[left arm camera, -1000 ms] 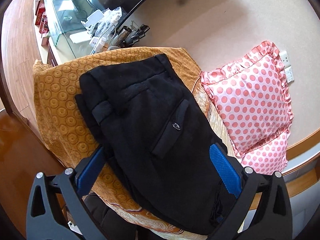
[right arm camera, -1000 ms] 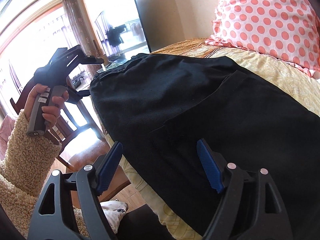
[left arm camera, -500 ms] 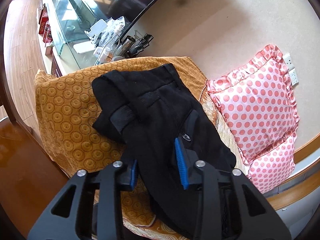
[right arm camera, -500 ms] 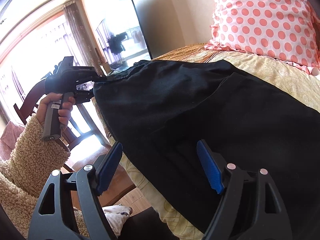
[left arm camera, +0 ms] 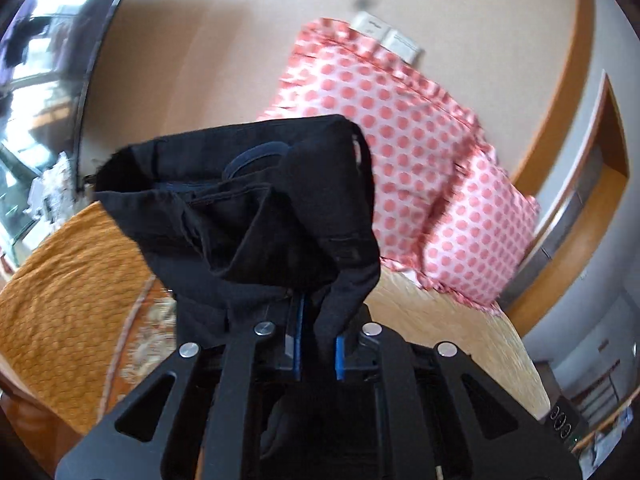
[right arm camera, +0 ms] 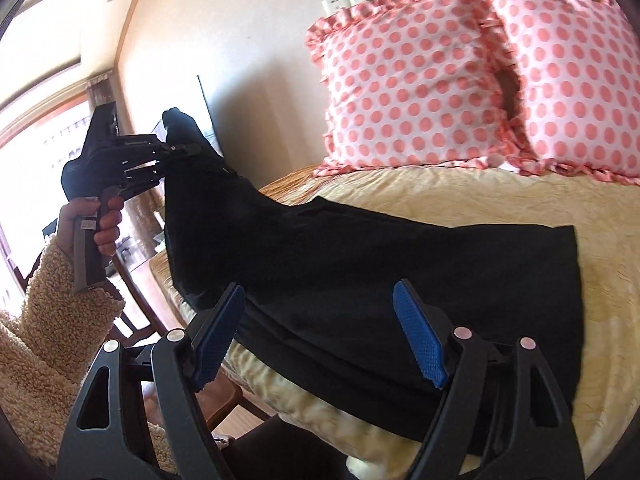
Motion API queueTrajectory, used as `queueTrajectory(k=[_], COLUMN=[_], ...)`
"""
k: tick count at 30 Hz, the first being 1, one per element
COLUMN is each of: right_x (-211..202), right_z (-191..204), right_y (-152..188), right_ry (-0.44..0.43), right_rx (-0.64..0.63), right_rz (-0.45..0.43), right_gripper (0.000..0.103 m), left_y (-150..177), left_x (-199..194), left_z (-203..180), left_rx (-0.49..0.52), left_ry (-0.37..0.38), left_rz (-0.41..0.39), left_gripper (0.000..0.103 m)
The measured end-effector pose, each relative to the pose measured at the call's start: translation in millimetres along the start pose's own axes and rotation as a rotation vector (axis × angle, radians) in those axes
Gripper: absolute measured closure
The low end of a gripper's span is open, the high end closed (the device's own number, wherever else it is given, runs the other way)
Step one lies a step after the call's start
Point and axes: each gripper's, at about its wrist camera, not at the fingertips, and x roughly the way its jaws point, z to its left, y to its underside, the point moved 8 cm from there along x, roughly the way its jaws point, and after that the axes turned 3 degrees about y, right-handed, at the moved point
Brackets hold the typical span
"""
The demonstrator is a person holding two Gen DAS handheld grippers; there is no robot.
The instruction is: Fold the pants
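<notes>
The black pants (right arm camera: pixel 400 276) lie across the bed, legs toward the right. My left gripper (left arm camera: pixel 317 340) is shut on the waist end of the pants (left arm camera: pixel 256 208) and holds it lifted off the bed, so the waistband hangs open in front of its camera. In the right wrist view the left gripper (right arm camera: pixel 176 148) shows at the left, raised with the cloth rising to it. My right gripper (right arm camera: pixel 324 332) is open and empty, low over the near edge of the pants, its blue pads (right arm camera: pixel 420 336) apart.
Two pink polka-dot pillows (right arm camera: pixel 472 80) lean on the wall at the head of the bed. An orange patterned bedspread (left arm camera: pixel 68 292) covers the bed's left part, a cream cover (right arm camera: pixel 460 196) the rest. A wooden chair (right arm camera: pixel 132 320) stands beside the bed.
My left gripper closed on the waist of the pants and lifted it up off the bed. My right gripper stayed open near the pants' front edge.
</notes>
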Motion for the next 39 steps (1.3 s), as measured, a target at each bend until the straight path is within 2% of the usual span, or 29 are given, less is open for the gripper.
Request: queueTrajectory(k=[6,9,11,15,16,18,21,23,25,28,30,32,33,34,35,36,37,39], right_x=[-47.5,-67.1,-77.3,-93.7,-97.0,-101.7,-105.1,-104.3,-103.7,-104.6,-107.6,-111.4,-112.5,-112.8,-111.8,-108.1,-100.9,-76.8], right_z=[-63.1,-84.9,-95.5,-114.3,-117.5,-122.6,-125.0,-125.9,-126.7,-126.4,-122.0,-114.5,-111.2,-107.5,-103.6,-99.8,-94.9,-82.0], right_y=[14.0,23.3,29.3,40.0,40.1,39.3,35.5,32.8,32.5,30.3,23.4,12.0,4.7,-3.6,-12.2,-20.6,-28.0,-34.3], right_ry=[0.134,0.187,0.218,0.264,0.273,0.285,0.296,0.301,0.307,0.31,0.313,0.315,0.313,0.303,0.289,0.27,0.244,0.185], right_rx=[0.13,0.168,0.187,0.22,0.225,0.229,0.222,0.216,0.218,0.228,0.21,0.173,0.157,0.143,0.131,0.121,0.112,0.09], right_rz=[-0.048,-0.062,-0.062,-0.058,-0.061,-0.071,-0.089,-0.096,-0.099,-0.104,-0.118,-0.14,-0.156,-0.172,-0.184,-0.193,-0.189,-0.149], right_gripper=[0.024,0.024,0.024,0.024,0.024,0.024,0.024,0.024,0.024,0.024,0.024,0.024,0.024,0.024,0.024,0.024,0.024,0.024], left_y=[42.9,86.4,121.8,187.6,193.6,188.9,170.6,170.1,183.7,210.6,216.0,212.1,208.0,198.4,188.2,179.5,162.7,133.6], left_x=[60.5,86.4,105.5,137.9,140.3,136.1,117.9,110.7,118.9,139.1,139.4,128.3,121.2,110.1,99.7,86.1,77.8,71.7], left_z=[-123.5,-174.0,-193.3,-199.7,-199.7,-200.5,-203.2,-206.7,-205.2,-201.5,-201.1,-204.5,-205.2,-203.0,-198.1,-191.7,-180.3,-149.4], left_rx=[0.152,0.192,0.215,0.254,0.253,0.263,0.245,0.264,0.297,0.313,0.358,0.388,0.378,0.354,0.336,0.323,0.313,0.298], left_ry=[0.231,0.343,0.382,0.363,0.364,0.365,0.405,0.422,0.404,0.388,0.379,0.408,0.446,0.483,0.497,0.493,0.469,0.35], left_rz=[0.133,0.231,0.327,0.497,0.508,0.473,0.399,0.373,0.403,0.529,0.509,0.492,0.49,0.467,0.425,0.364,0.295,0.187], left_gripper=[0.093,0.093,0.092,0.093,0.093,0.093,0.093,0.093,0.092,0.088,0.084,0.069,0.051,0.026,0.016,0.008,0.007,0.002])
